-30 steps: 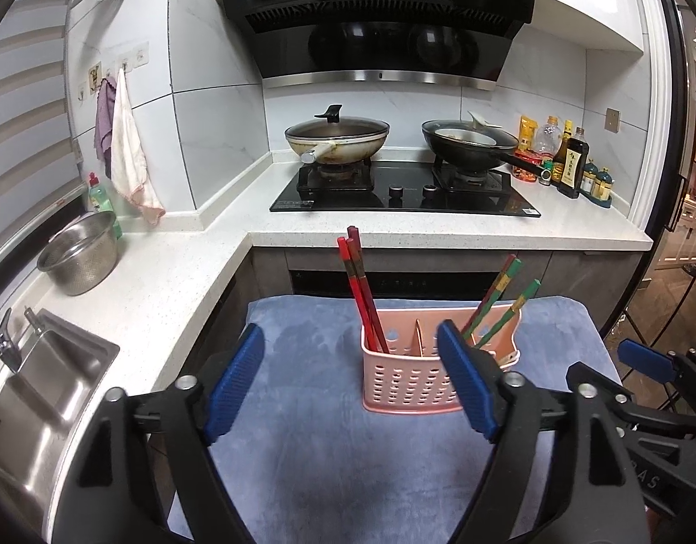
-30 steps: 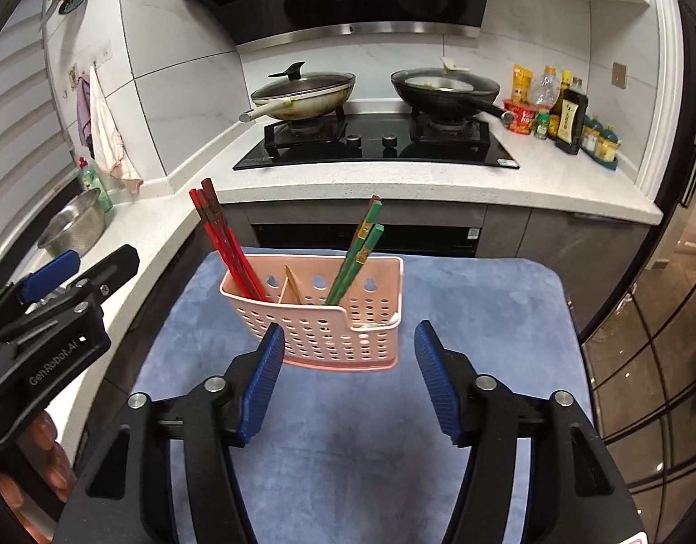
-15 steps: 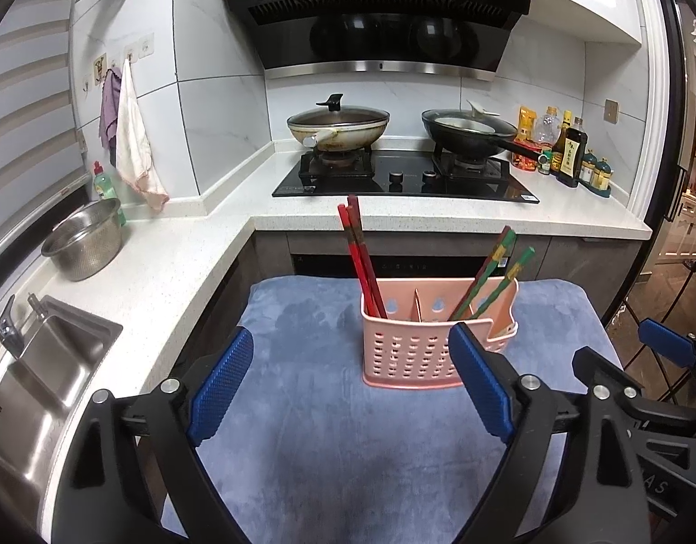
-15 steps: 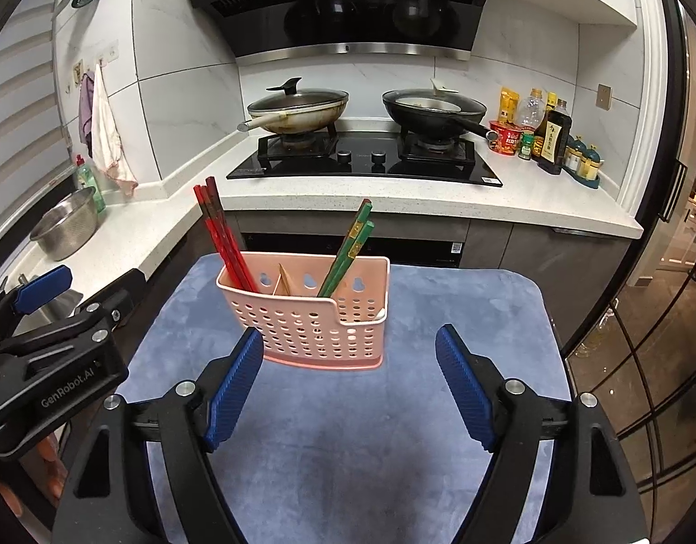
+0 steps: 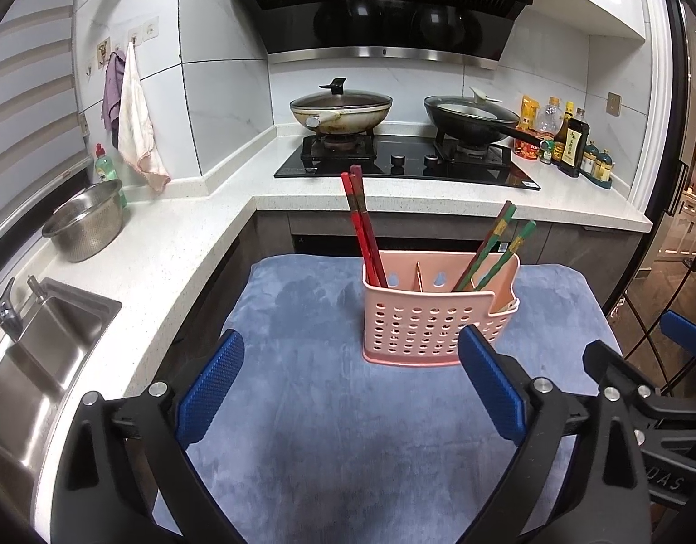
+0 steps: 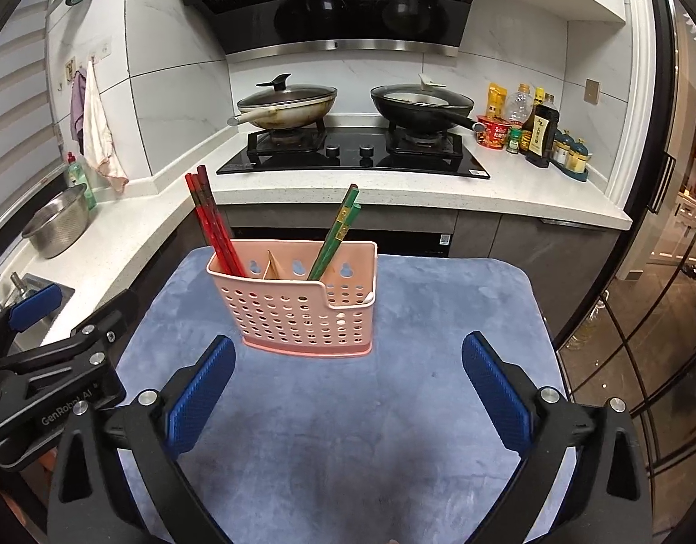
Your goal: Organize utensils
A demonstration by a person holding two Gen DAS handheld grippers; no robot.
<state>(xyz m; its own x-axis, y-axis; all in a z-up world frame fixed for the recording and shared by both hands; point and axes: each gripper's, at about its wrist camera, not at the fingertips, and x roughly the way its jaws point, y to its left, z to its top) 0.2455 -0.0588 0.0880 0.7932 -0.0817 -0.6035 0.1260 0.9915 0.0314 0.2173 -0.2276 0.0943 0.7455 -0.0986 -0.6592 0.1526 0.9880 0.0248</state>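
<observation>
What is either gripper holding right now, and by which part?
Nothing. The left gripper and right gripper are both empty, jaws opening, short of the pink basket.

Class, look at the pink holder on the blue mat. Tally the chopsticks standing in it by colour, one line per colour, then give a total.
Red chopsticks: 2
Green chopsticks: 2
Total: 4, all standing in the pink holder; red in its left end, green right of the divider.
</observation>
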